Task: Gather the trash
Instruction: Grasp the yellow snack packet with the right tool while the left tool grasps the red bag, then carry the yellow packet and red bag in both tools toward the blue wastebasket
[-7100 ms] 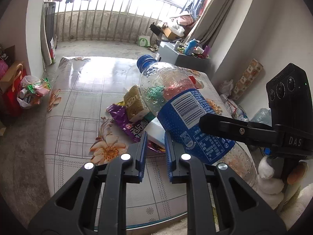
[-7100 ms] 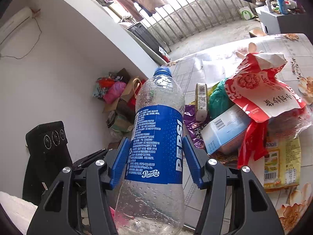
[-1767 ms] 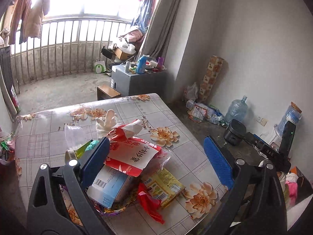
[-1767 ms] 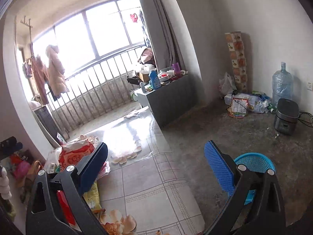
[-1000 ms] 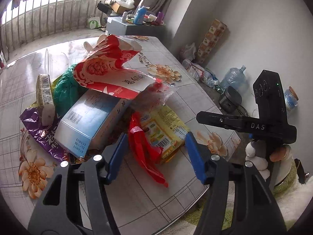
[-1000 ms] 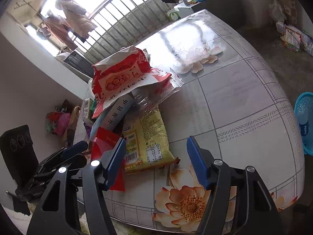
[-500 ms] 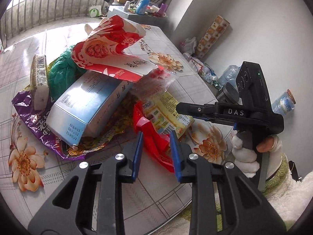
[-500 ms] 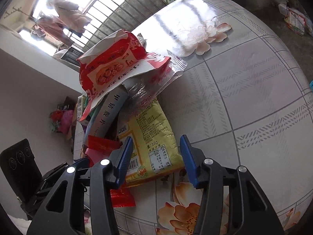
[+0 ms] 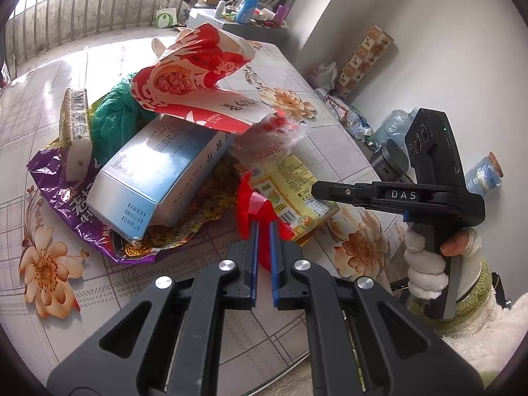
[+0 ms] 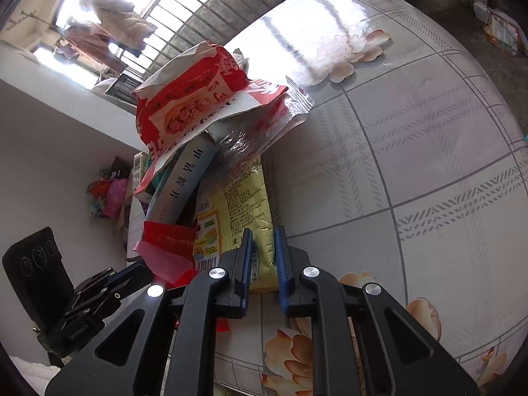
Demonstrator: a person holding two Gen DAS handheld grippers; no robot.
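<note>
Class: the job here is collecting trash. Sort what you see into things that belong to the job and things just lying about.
Job:
- red wrapper, in left gripper
- yellow packet, between right gripper's closing jaws
- blue carton
- purple wrapper

Lying about:
- water jug
- blue bottle

Beyond the fingers, a table [image 9: 316, 122] under a glossy floral-print cover stands in a white-walled room, with daylight pouring through a barred window [image 10: 184, 16] hung with clothes [image 10: 112, 16], a cluttered grey cabinet [image 9: 260, 33] against the far wall, and bare concrete floor [image 10: 462, 23].
</note>
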